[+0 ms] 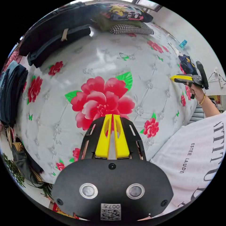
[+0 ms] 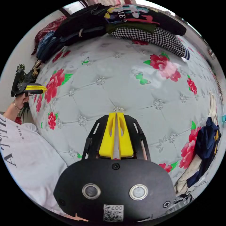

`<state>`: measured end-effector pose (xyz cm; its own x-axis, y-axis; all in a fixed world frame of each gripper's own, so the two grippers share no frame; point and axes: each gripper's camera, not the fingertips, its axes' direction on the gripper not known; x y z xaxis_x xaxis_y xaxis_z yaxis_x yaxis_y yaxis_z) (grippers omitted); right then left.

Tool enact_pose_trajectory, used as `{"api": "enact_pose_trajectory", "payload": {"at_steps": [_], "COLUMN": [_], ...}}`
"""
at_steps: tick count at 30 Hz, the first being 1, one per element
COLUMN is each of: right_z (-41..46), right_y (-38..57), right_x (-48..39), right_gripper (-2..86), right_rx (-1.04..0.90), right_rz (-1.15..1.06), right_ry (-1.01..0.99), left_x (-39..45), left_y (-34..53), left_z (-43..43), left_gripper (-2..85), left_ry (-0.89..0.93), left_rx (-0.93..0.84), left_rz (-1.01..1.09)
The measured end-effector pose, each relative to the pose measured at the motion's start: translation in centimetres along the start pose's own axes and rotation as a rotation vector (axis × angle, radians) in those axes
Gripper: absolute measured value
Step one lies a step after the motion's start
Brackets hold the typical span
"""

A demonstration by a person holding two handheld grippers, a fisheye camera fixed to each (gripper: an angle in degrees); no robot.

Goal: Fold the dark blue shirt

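Left gripper (image 1: 112, 115) closed, empty | floral bedspread (image 1: 98, 70) | clothes pile (image 2: 131, 21) far edge

I hold both grippers over the mattress (image 2: 131, 94), with nothing between the tips of either. My left gripper (image 1: 112, 115) hangs above its middle; my right gripper (image 2: 116, 114) does likewise, and appears off to the right in the left gripper view. Folded clothes (image 2: 122, 21) are stacked along the far edge. The dark blue shirt (image 2: 207, 146) lies crumpled at the mattress's right edge, beside my right gripper.
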<state>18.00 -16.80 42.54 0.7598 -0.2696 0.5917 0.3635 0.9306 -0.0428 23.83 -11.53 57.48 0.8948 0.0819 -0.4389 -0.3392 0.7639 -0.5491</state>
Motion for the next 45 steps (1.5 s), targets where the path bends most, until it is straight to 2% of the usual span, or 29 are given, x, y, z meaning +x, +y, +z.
{"api": "enact_pose_trajectory", "payload": {"at_steps": [4,6,7,11,13,16,18,19,20,22,26,28,31,34,36,37,39,41,42,43,45], "right_z": [0.1,-0.7,-1.3,-7.8,-9.9,-10.2,-6.8,-5.9,-6.4,-5.7,-5.2,-4.5,-3.4,-2.3,-3.1,-3.5,-6.5,-8.3,-8.8,-8.9,-8.8], "right_y": [1.0,0.9,1.1,4.9,6.1,7.4,8.4,8.8,9.1,9.2,10.9,11.2,11.0,10.4,9.6,9.5,10.3,12.0,13.0,13.3,13.7], "right_x": [-1.0,1.5,2.6,12.5,17.2,25.3,29.7,30.1,29.1,28.3,22.5,18.5,8.6,-2.9,-13.1,-15.8,-26.4,-32.1,-33.8,-34.1,-32.8], "right_gripper": [4.5,6.8,7.5,9.2,9.2,8.5,6.5,5.7,4.3,2.6,0.6,0.2,-0.1,-0.3,-0.2,-0.2,0.1,0.5,1.1,1.4,2.5], "right_rx": [0.093,0.104,0.132,0.423,0.446,0.341,0.164,0.124,0.166,0.155,0.248,0.270,0.253,0.186,0.125,0.097,0.022,-0.029,-0.017,-0.006,0.006], "right_rz": [0.090,0.178,0.228,0.614,0.747,0.929,1.017,1.041,1.013,1.014,0.928,0.823,0.619,0.379,0.025,-0.086,-0.535,-0.817,-0.865,-0.857,-0.688], "right_ry": [-0.015,-0.091,-0.048,0.437,0.537,0.449,0.225,0.189,0.263,0.234,0.176,0.017,-0.050,-0.250,-0.538,-0.619,-0.765,-0.655,-0.562,-0.519,-0.442], "left_x": [3.3,4.9,5.1,6.0,6.1,5.7,5.2,5.0,4.7,4.4,4.4,4.1,2.6,0.3,-1.3,-1.7,-3.4,-4.6,-5.4,-5.7,-7.2], "left_y": [-0.5,-1.5,-1.6,-2.3,-2.3,-2.2,-2.1,-2.1,-2.0,-1.8,-0.8,-0.1,1.6,3.9,7.4,8.4,12.4,15.5,17.7,18.8,23.5], "left_z": [2.3,3.8,3.9,4.4,4.5,4.4,4.3,4.3,4.2,4.0,3.5,3.2,2.4,1.5,0.0,-0.4,-1.6,-2.2,-2.6,-2.9,-3.7], "left_gripper": [-0.9,-1.0,-1.0,-1.0,-0.9,-1.0,-1.0,-1.0,-1.0,-1.0,-1.0,-1.0,-1.0,-1.0,-1.0,-1.0,-1.0,-0.9,-0.9,-0.9,-0.9], "left_ry": [-0.072,-0.128,-0.139,-0.163,-0.166,-0.151,-0.131,-0.126,-0.119,-0.115,-0.163,-0.169,-0.133,0.077,0.226,0.249,0.319,0.335,0.313,0.298,0.263], "left_rx": [-0.082,-0.131,-0.140,-0.148,-0.142,-0.128,-0.122,-0.121,-0.116,-0.110,-0.088,-0.064,0.000,0.025,0.140,0.170,0.223,0.231,0.234,0.236,0.251], "left_rz": [0.045,0.076,0.083,0.125,0.139,0.121,0.096,0.087,0.069,0.052,0.067,0.047,-0.068,-0.196,-0.291,-0.308,-0.355,-0.377,-0.403,-0.417,-0.476]}}
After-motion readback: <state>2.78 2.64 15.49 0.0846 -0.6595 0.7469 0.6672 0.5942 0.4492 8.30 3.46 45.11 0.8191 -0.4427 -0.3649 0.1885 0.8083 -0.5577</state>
